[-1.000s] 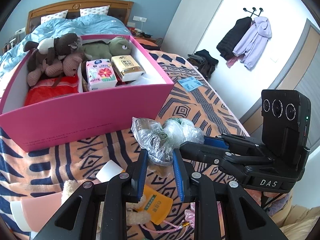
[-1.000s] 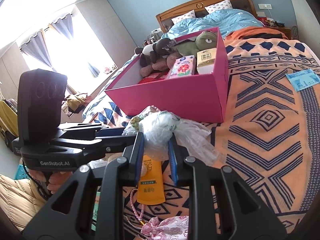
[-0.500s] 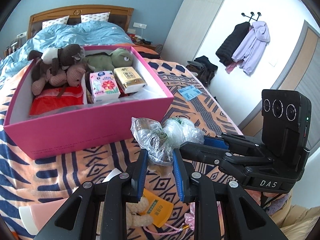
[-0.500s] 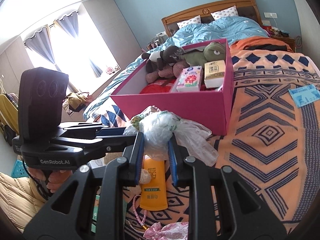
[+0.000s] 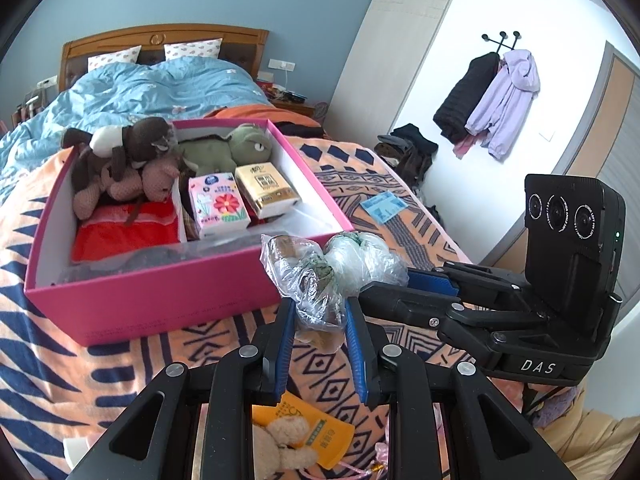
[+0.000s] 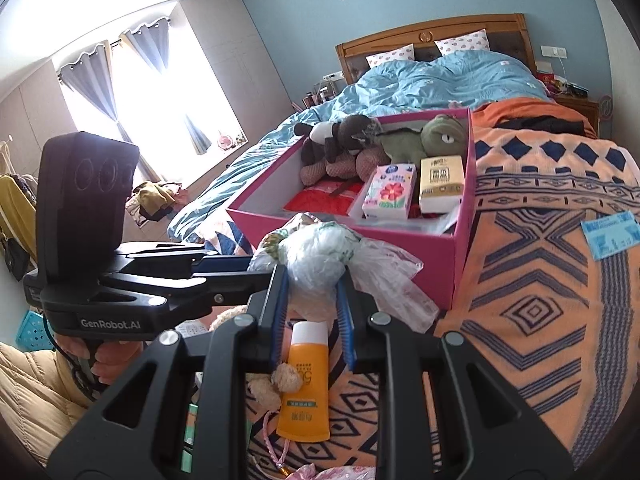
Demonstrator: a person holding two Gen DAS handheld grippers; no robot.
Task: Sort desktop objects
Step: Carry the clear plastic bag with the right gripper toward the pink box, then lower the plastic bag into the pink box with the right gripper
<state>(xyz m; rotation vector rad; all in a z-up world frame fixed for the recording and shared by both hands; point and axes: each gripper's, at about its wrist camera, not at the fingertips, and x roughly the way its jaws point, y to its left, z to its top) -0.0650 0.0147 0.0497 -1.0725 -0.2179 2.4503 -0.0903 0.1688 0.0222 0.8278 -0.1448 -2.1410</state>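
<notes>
A crinkly bag [image 5: 320,276] is held clear of the bed, just before the pink box [image 5: 168,300], clamped between both the left gripper [image 5: 318,320] and the right gripper [image 6: 310,292]. Uneven pulling could tear the thin plastic, or it could be snagged on the box wall; its contents are probably wrapped greens.

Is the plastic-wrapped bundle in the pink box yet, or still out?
Out. The plastic-wrapped bundle hangs pinched between both hand-held grippers, left and right, in front of the pink box.
</notes>
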